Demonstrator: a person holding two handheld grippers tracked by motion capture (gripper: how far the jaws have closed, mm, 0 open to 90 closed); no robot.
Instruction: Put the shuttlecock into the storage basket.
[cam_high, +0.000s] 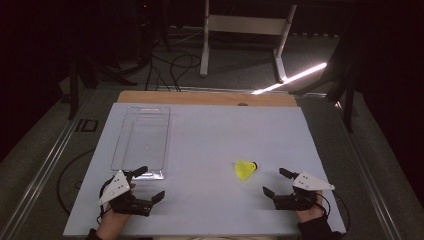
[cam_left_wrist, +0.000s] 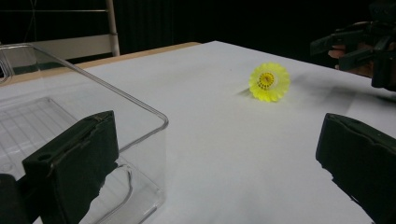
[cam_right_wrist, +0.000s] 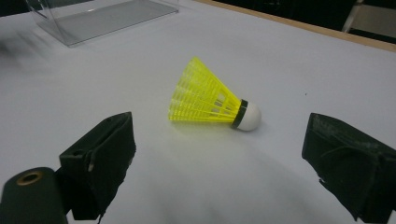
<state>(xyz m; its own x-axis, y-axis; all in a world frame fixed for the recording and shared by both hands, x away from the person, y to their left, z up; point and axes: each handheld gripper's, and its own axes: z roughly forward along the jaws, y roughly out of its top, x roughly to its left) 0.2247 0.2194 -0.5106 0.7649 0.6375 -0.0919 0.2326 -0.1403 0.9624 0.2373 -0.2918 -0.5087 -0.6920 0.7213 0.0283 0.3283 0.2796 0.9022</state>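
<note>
A yellow shuttlecock (cam_high: 245, 169) lies on its side on the white table (cam_high: 210, 135), toward the near-right part of the surface. The cork tip is white w/ a dark band, seen clearly in the right gripper view (cam_right_wrist: 211, 100), and the skirt flares away from it. In the left gripper view the shuttlecock (cam_left_wrist: 269, 82) shows its open skirt end-on.

Taking the shuttlecock as landmark:

- Right gripper (cam_high: 277, 182): near it, on its near-right side, not touching. The 2 jaws are spread wide w/ nothing between them. In its own view (cam_right_wrist: 224, 163) the shuttlecock lies just ahead of the gap, apart from both jaws. A hand (cam_high: 311, 214) grips it from behind; the grey plate sits on top.
- Left gripper (cam_high: 150, 182): well apart, far to the shuttlecock's left, at about the same depth on the table. Jaws also wide apart, holding nothing; same in its own view (cam_left_wrist: 219, 154).
- Clear plastic bin (cam_high: 141, 140): well to the left of the shuttlecock and stretching farther back. Its near end is just beside the left gripper; 1 jaw looks very close to the near edge, contact can't be told. A corner of the bin (cam_left_wrist: 154, 116) shows next to that jaw.

Beyond the table, behind the shuttlecock: white desk legs (cam_high: 205, 40) and a bright light strip (cam_high: 292, 77) on a dim floor.
</note>
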